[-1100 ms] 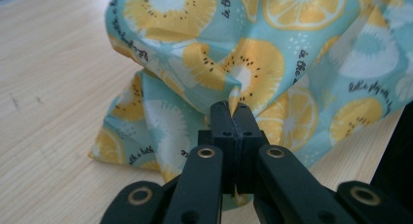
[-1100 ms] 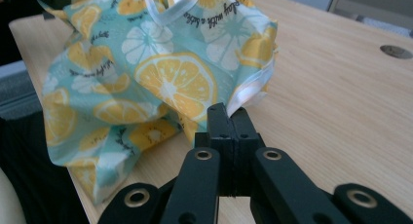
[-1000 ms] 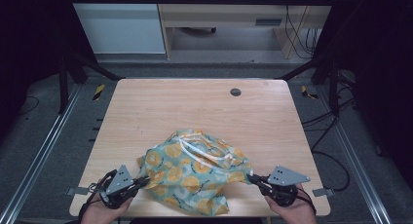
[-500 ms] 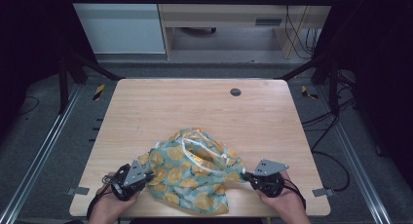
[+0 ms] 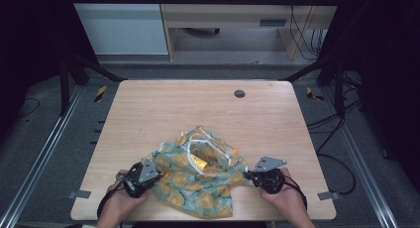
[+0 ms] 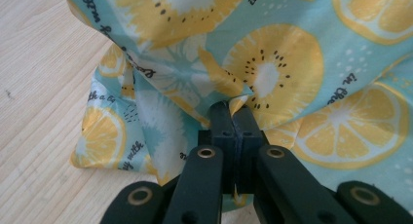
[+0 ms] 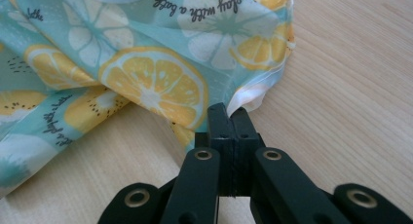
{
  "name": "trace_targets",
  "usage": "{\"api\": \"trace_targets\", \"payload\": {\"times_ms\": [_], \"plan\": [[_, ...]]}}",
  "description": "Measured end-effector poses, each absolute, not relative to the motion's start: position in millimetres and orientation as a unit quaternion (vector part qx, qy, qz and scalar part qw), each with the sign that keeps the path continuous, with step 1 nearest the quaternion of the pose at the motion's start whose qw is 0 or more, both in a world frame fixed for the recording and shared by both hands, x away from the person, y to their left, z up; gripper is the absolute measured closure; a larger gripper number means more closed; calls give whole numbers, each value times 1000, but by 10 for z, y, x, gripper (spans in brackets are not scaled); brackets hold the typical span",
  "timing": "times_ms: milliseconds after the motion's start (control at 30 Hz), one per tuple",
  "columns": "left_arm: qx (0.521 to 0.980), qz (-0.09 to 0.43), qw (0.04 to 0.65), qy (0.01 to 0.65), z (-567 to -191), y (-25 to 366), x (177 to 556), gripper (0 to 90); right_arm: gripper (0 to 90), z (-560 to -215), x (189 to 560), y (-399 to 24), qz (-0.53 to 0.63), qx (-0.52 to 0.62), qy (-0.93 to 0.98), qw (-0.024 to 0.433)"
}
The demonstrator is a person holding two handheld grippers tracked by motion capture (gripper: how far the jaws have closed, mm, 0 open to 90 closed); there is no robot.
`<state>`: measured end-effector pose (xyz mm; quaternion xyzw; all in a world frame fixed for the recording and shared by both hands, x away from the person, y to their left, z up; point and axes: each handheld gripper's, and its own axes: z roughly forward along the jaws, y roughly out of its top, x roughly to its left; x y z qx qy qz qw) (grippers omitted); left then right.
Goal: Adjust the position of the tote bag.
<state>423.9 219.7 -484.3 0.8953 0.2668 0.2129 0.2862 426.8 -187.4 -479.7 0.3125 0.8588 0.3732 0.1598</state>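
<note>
while a crumpled fruit-print cloth [image 5: 200, 173] lies bunched on the near half of the wooden table [image 5: 163, 109], the left gripper [image 5: 140, 174] is clenched on its left edge and the right gripper [image 5: 257, 174] on its right corner — jaws pinching fabric in both gripper views; a small dark round disc [image 5: 239, 93] sits well apart near the far edge — bare wood lies between it and the cloth
</note>
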Motion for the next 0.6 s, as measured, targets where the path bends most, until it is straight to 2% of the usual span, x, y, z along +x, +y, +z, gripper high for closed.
{"api": "trace_targets", "payload": {"times_ms": [600], "plan": [[885,217,296,286,-4885,2157,4381,900,900,-4790,4458,-1893,378,334,847,169]]}}
